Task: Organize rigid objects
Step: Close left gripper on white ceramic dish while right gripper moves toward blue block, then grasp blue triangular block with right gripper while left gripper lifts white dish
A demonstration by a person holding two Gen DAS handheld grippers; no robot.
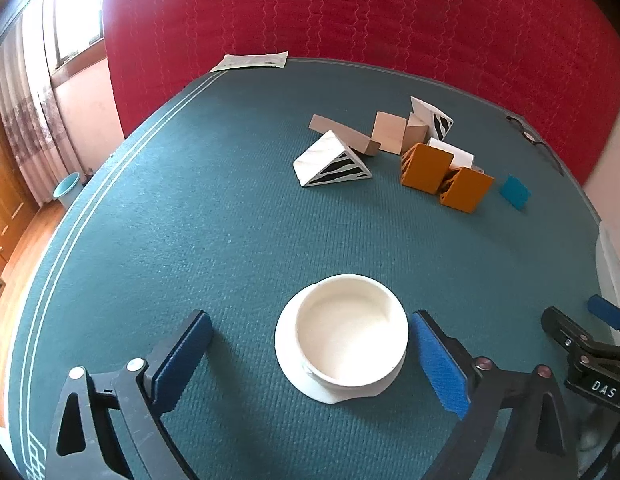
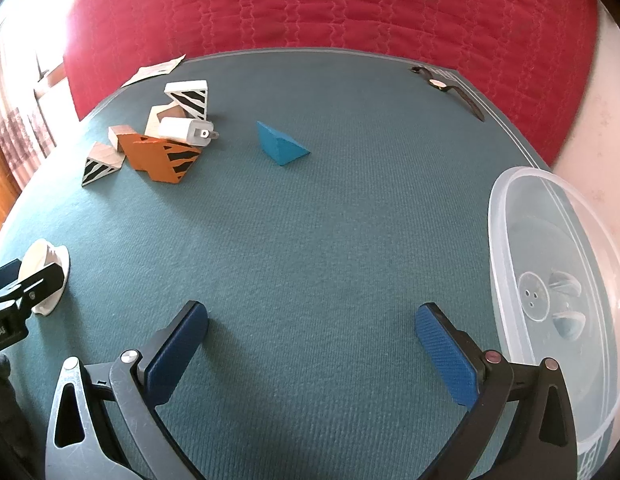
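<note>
Blocks (image 1: 410,152) lie in a loose heap toward the far side of the green table (image 1: 190,220), none of them sorted yet. The heap holds a white wedge with black stripes (image 1: 330,162), two orange blocks (image 1: 426,168), some plain wooden pieces and a second striped piece behind them, several leaning on one another. A white plug adapter (image 2: 182,130) rests on top of the heap. A blue wedge (image 2: 282,144) sits by itself, a little apart from the others. A clear plastic tub (image 2: 558,280) stands at the right edge of the table with none of the blocks in it, only a few small things at its bottom that are hard to make out.

Nearer, a white bowl (image 1: 342,336) sits on the table between the fingers of the left gripper (image 1: 310,356). Those fingers stand wide; the right pad looks very near the bowl's wall, but contact cannot be told, and the left pad is well clear. The right gripper (image 2: 310,344) is also wide open over bare cloth, holding nothing.

Judging by this, the work has barely begun: the whole heap, the blue wedge and the bowl remain to be placed.
</note>
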